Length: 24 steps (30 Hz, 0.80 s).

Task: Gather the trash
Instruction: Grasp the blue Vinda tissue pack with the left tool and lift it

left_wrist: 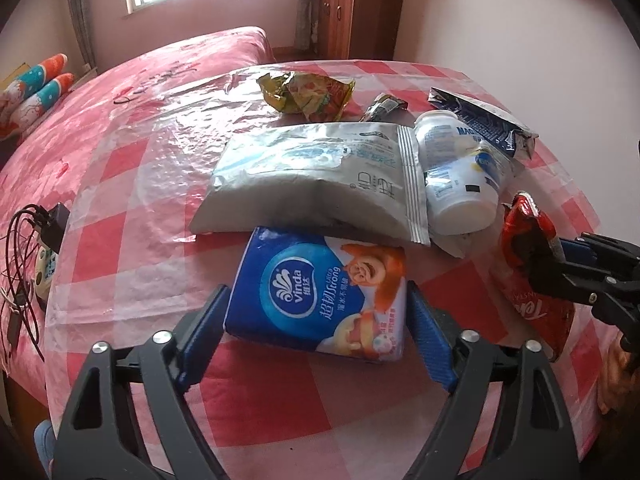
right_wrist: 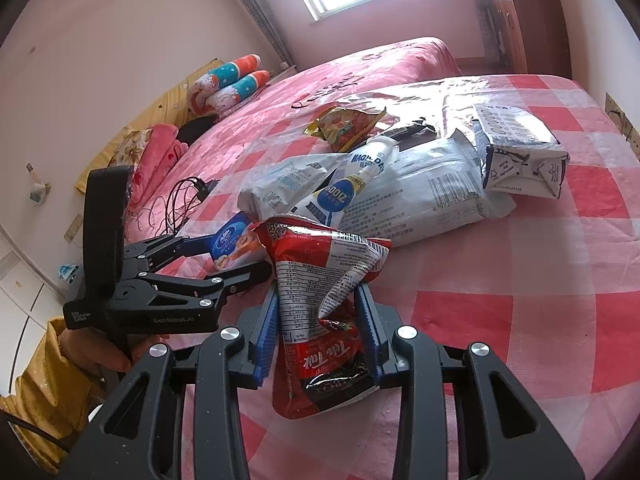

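Note:
My left gripper (left_wrist: 318,312) is shut on a blue Vinda tissue pack (left_wrist: 320,292), which rests on the red-checked tablecloth (left_wrist: 132,240). It also shows in the right wrist view (right_wrist: 236,258) holding the pack (right_wrist: 234,246). My right gripper (right_wrist: 316,312) is shut on a crumpled red snack wrapper (right_wrist: 320,296), seen at the right edge of the left wrist view (left_wrist: 524,248). Beyond lie a silver wet-wipe pack (left_wrist: 316,176), a white bottle (left_wrist: 460,172), a yellow-green wrapper (left_wrist: 308,96) and a dark blue carton (left_wrist: 484,124).
A small dark wrapper (left_wrist: 382,107) lies at the back. A charger with black cables (left_wrist: 28,248) sits at the table's left edge. A pink bed (left_wrist: 140,76) with pillows (left_wrist: 36,88) stands behind, and a wooden cabinet (left_wrist: 352,8) at the far wall.

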### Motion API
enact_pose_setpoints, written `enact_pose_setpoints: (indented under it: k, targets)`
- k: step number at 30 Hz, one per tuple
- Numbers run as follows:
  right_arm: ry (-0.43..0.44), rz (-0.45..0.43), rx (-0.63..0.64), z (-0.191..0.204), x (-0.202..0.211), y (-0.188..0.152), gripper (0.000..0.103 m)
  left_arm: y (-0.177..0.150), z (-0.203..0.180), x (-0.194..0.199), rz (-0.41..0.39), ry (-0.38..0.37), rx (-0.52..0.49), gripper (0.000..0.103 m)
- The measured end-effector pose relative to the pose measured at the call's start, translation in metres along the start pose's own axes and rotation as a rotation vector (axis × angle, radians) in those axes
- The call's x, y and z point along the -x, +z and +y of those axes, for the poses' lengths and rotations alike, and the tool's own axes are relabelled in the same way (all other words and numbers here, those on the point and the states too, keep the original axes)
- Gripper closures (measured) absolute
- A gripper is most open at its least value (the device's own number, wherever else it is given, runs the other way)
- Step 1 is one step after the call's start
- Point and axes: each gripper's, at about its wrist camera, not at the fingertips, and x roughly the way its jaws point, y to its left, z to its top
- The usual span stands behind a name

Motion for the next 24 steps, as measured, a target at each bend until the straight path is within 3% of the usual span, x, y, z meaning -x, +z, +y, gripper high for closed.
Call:
enact_pose_setpoints:
  k: [14,24]
  targets:
    - [-0.016,-0.007,0.027,0.004,-0.005,0.000,0.065,-0.016,0.005,0.014,-0.038,0.007,0.066,0.027]
    - [-0.031,-0.019,0.048,0.009,-0.003,-0.003,0.065,-0.045,0.017,0.041,-0.069,-0.034,0.156,0.027]
